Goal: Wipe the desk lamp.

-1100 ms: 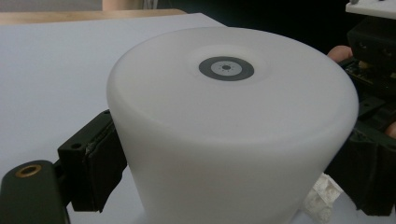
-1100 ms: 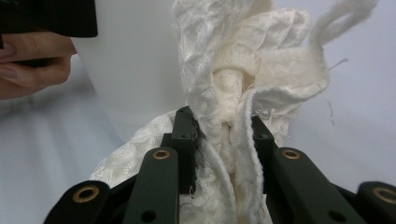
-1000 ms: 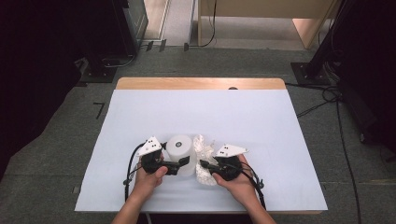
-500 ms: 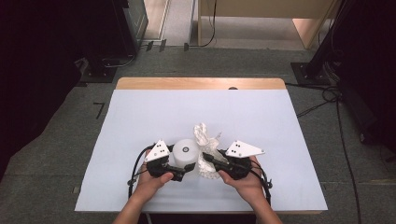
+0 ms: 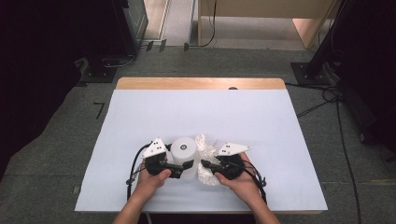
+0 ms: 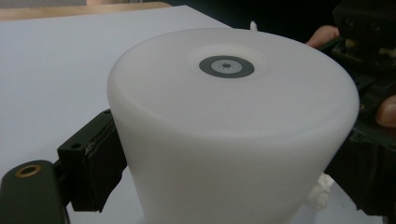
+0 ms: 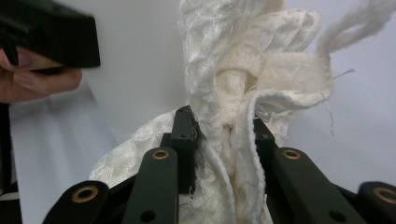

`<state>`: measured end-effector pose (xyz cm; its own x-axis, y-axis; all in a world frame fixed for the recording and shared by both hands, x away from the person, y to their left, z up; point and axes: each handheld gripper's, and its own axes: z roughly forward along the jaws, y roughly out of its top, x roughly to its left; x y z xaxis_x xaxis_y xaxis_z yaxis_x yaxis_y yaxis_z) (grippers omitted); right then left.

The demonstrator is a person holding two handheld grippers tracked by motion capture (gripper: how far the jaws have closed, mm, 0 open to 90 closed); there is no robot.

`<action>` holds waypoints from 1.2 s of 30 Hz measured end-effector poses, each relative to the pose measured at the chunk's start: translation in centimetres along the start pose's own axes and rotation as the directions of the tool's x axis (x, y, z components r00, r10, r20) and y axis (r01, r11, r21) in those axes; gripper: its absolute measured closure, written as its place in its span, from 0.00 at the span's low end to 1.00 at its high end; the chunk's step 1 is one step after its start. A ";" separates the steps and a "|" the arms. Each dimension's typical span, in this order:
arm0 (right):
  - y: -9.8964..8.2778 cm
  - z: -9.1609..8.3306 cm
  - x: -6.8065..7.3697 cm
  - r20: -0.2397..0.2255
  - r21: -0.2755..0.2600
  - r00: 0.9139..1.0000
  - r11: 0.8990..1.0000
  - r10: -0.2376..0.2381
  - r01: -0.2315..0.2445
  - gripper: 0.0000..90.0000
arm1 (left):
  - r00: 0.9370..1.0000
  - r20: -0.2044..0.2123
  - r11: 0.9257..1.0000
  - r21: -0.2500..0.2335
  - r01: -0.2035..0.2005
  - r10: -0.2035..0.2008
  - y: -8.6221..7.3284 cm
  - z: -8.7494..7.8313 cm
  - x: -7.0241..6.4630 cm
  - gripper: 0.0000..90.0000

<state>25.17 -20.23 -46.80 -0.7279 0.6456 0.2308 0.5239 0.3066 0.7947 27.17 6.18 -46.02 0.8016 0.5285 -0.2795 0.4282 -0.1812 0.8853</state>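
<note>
In the lower middle, the left gripper (image 5: 186, 165) is clamping the white tub (image 5: 183, 154); the right gripper (image 5: 205, 164) is pinching the cloth (image 5: 204, 148) just right of it.

Black jaws, brass-ringed screw holes

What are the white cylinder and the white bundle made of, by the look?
White cylinder: likely matte, slightly translucent plastic; smooth wall, rounded rim, soft even glow, a grey ring mark on top. White bundle: woven fabric, probably cotton-like cloth with a mesh texture; frayed threads, a twisted cord loop and soft folds show between the right gripper's jaws.
</note>
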 end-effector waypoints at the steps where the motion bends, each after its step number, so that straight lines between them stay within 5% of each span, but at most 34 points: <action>1: -0.1 0.0 -0.1 -0.007 0.007 1.000 1.000 0.004 -0.004 0.79 | 1.000 0.000 1.000 -0.003 0.006 -0.006 0.0 0.0 0.1 0.10; 7: -0.1 0.1 -0.2 -0.004 0.034 1.000 0.999 0.001 -0.001 0.80 | 1.000 -0.007 1.000 -0.001 -0.020 0.020 -0.1 0.0 -0.2 0.10; 12: 0.5 -1.0 0.5 0.036 -0.092 0.999 0.995 -0.023 0.026 0.80 | 0.996 -0.016 0.996 0.012 -0.084 0.084 -0.1 0.3 -0.9 0.10; 17: 1.2 -2.4 0.9 0.036 -0.187 0.998 0.981 -0.041 0.047 0.80 | 0.996 -0.041 0.997 0.001 -0.079 0.079 -0.1 0.5 -1.1 0.10; 19: 1.2 -2.6 0.6 0.061 -0.190 0.997 0.980 -0.039 0.050 0.80 | 0.986 -0.117 0.993 -0.001 -0.119 0.119 -0.1 0.7 -1.5 0.10; 22: 1.1 -2.8 0.2 0.084 -0.206 0.996 0.978 -0.002 0.019 0.80 | 0.954 -0.242 0.984 0.000 -0.181 0.175 -0.1 0.9 -1.6 0.10; 24: 1.0 -3.0 -0.1 0.098 -0.219 0.995 0.976 0.002 0.019 0.80 | 0.941 -0.271 0.979 0.019 -0.205 0.202 -0.2 1.3 -1.4 0.09; 27: 1.1 -3.1 -0.2 0.096 -0.224 0.995 0.975 0.009 0.013 0.80 | 0.942 -0.267 0.978 0.015 -0.208 0.204 -0.2 1.3 -1.3 0.09; 30: 1.0 -3.1 -0.4 0.100 -0.211 0.995 0.977 0.009 0.013 0.80 | 0.934 -0.286 0.976 0.025 -0.215 0.213 -0.4 1.4 -1.4 0.07; 34: 0.8 -3.1 -0.7 0.109 -0.208 0.994 0.978 0.013 0.010 0.79 | 0.951 -0.281 0.991 -0.003 -0.134 0.128 -0.6 1.0 -1.3 0.01; 36: 0.8 -3.1 -0.8 0.109 -0.210 0.994 0.978 0.020 0.003 0.79 | 0.952 -0.289 0.994 -0.018 -0.110 0.100 -0.7 1.0 -1.5 0.01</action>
<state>24.79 -22.66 -44.58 -0.6649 0.7239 0.1841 0.4170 0.1553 0.8955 26.10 4.73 -46.64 0.6857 0.7245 -0.0700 0.3299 -0.2236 0.9171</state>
